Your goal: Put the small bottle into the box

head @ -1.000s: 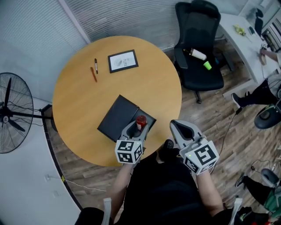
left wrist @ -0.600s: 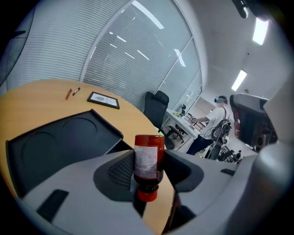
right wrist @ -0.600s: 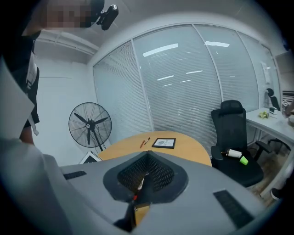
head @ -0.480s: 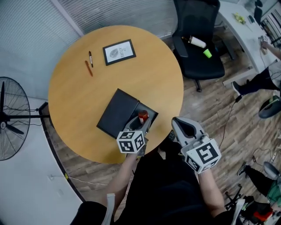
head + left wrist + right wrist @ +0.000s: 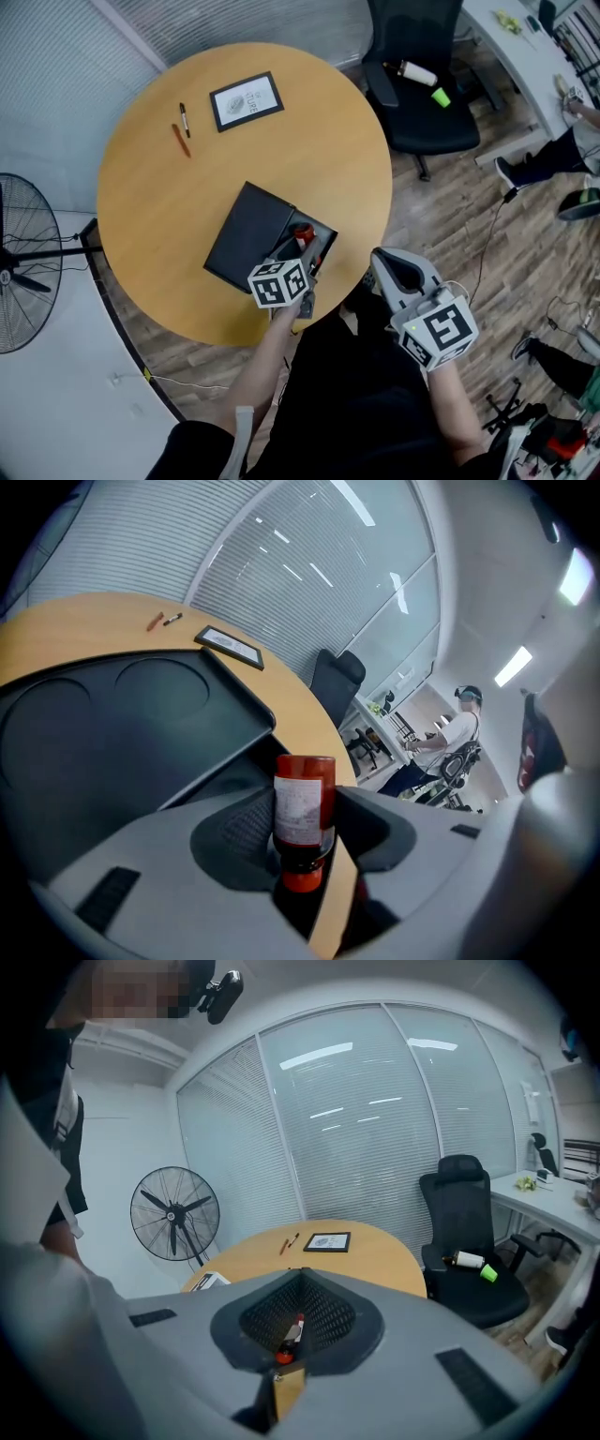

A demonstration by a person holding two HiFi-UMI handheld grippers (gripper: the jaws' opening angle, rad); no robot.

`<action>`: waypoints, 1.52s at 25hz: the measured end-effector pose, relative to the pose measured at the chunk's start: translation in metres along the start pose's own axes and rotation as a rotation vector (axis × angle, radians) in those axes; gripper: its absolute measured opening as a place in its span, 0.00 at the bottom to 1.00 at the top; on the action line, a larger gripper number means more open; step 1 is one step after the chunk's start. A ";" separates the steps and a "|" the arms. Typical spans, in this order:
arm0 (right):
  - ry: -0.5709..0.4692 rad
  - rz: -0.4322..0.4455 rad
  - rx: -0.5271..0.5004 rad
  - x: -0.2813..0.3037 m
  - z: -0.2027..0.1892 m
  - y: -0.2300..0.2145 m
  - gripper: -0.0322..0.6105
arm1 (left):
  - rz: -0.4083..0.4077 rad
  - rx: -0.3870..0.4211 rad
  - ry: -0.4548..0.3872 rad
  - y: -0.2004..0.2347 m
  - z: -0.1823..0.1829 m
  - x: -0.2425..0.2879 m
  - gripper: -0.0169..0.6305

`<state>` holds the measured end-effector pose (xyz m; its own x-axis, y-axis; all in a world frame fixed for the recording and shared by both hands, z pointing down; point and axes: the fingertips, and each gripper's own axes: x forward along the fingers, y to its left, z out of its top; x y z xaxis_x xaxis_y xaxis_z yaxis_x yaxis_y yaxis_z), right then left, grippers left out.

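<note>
On the worktop (image 5: 309, 150), at its near edge, sits the box (image 5: 246, 234), lid open to its left — the small bottle (image 5: 302, 234), between the left tongs (image 5: 296, 251), over its open half. Frame (image 5: 247, 101) and pens (image 5: 182, 131) lie at the far side.

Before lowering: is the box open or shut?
Open: the box lid lies folded back flat; the left tool holds the small bottle at its cavity.

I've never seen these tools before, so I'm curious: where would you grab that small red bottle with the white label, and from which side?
By its labelled middle, coming in from the side so the pads close on opposite walls. The small red bottle with the white label is round and straight-walled there, while its neck narrows. The left gripper holds it this way.
</note>
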<state>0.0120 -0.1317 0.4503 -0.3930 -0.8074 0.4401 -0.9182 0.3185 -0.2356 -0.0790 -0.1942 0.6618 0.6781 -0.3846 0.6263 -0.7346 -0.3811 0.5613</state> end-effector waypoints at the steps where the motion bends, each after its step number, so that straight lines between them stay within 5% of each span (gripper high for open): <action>1: 0.002 -0.003 0.002 0.000 -0.002 0.000 0.07 | 0.007 -0.006 0.009 0.003 -0.002 0.002 0.32; 17: 0.028 -0.015 0.028 -0.003 -0.018 -0.002 0.07 | 0.111 -0.037 0.070 0.019 -0.017 0.028 0.33; 38: 0.030 -0.015 0.034 -0.010 -0.017 -0.003 0.07 | 0.129 -0.048 0.063 0.022 -0.022 0.036 0.33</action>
<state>0.0177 -0.1161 0.4616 -0.3810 -0.7967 0.4692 -0.9220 0.2891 -0.2576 -0.0713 -0.1977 0.7087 0.5760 -0.3735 0.7271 -0.8171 -0.2903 0.4981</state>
